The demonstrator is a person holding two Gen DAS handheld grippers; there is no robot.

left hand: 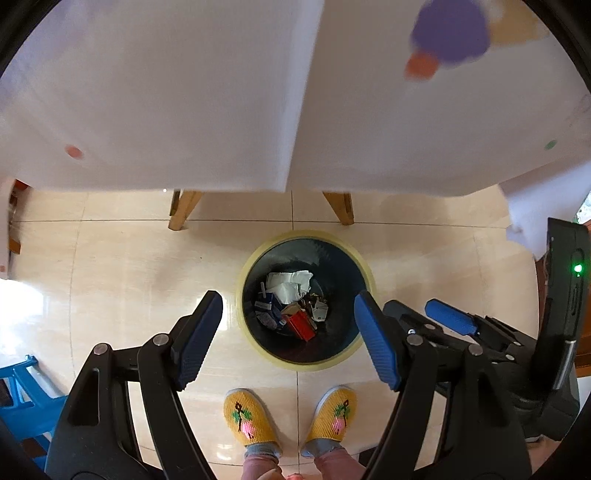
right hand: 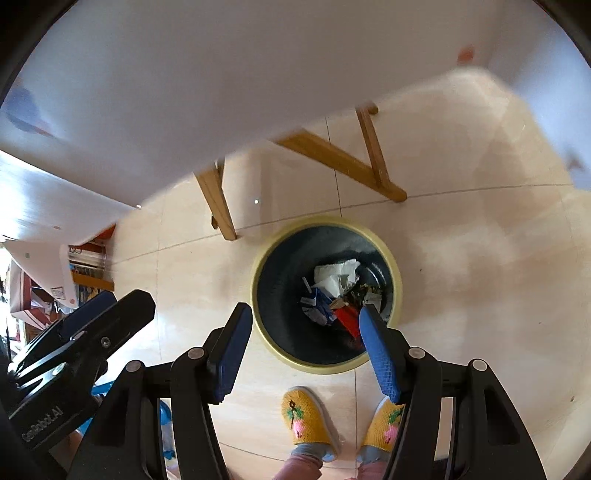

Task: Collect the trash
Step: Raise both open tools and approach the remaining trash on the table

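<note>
The trash bin (left hand: 304, 299) stands on the pale tiled floor (left hand: 129, 258), a round dark bin with a yellowish rim, and everything else sits around it. Inside it lies the collected trash (left hand: 291, 302): crumpled white paper towards the desk side, blue wrappers, a red carton and some small scraps.

Both tools hang above the bin, pointing down. The left gripper (left hand: 288, 339) has its blue-padded fingers (left hand: 195, 343) spread wide with nothing between them, and the bin's mouth shows in the gap. The right gripper (right hand: 306, 350) is just beside it, likewise splayed apart and empty; one of its fingers (right hand: 378, 354) overlaps the bin's near rim in the right wrist view.

Beyond the bin is the desk (left hand: 166, 92), draped in a white cloth, with its wooden legs (left hand: 184, 208) planted on the floor just past the bin's far rim. On the desk, well away from the bin, sits a blurred purple thing (left hand: 452, 27) with an orange part.

On the near side of the bin stand the person's feet in yellow knitted slippers (left hand: 251, 417) with a flower pattern. A blue plastic stool (left hand: 26, 402) is off to the left of the bin.
</note>
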